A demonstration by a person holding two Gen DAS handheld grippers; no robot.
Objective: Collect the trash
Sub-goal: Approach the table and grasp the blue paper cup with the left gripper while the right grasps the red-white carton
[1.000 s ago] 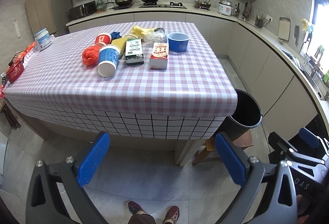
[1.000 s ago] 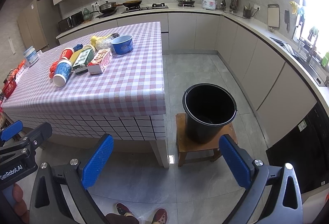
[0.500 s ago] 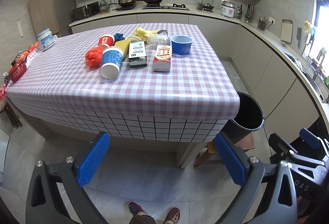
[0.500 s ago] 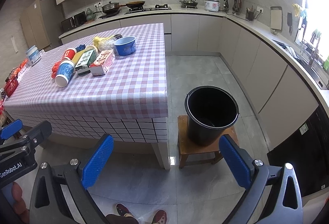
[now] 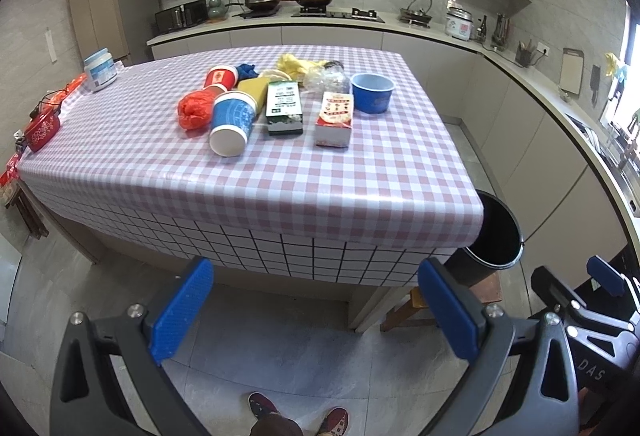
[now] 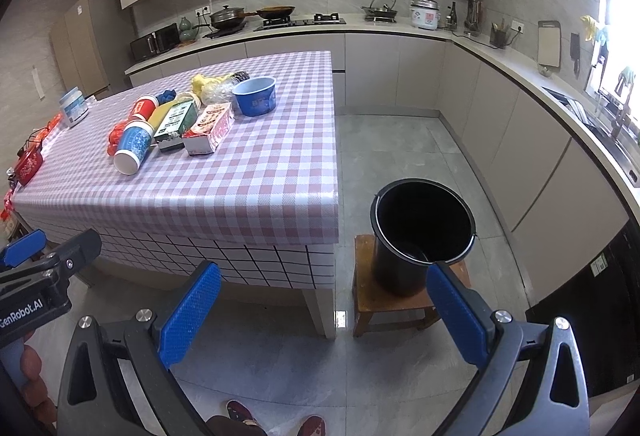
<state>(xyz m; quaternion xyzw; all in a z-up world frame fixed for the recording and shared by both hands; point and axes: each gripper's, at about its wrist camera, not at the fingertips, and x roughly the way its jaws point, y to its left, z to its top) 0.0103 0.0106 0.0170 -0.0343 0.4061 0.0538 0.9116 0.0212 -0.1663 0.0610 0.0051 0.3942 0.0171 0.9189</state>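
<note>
Nothing collected yet. Left claw [image 5: 314, 300] and right claw [image 6: 323, 303] both wide open, empty. Trash pile, including blue paper cup [image 5: 231, 123], on checked-cloth desk [image 5: 280, 172]; black plastic bucket [image 6: 420, 232] on stool, apparently empty.

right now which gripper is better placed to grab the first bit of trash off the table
Left, probably. The left gripper faces the trash pile, the blue paper cup dead ahead. The right gripper points nearer the black bucket. Both are open.
</note>
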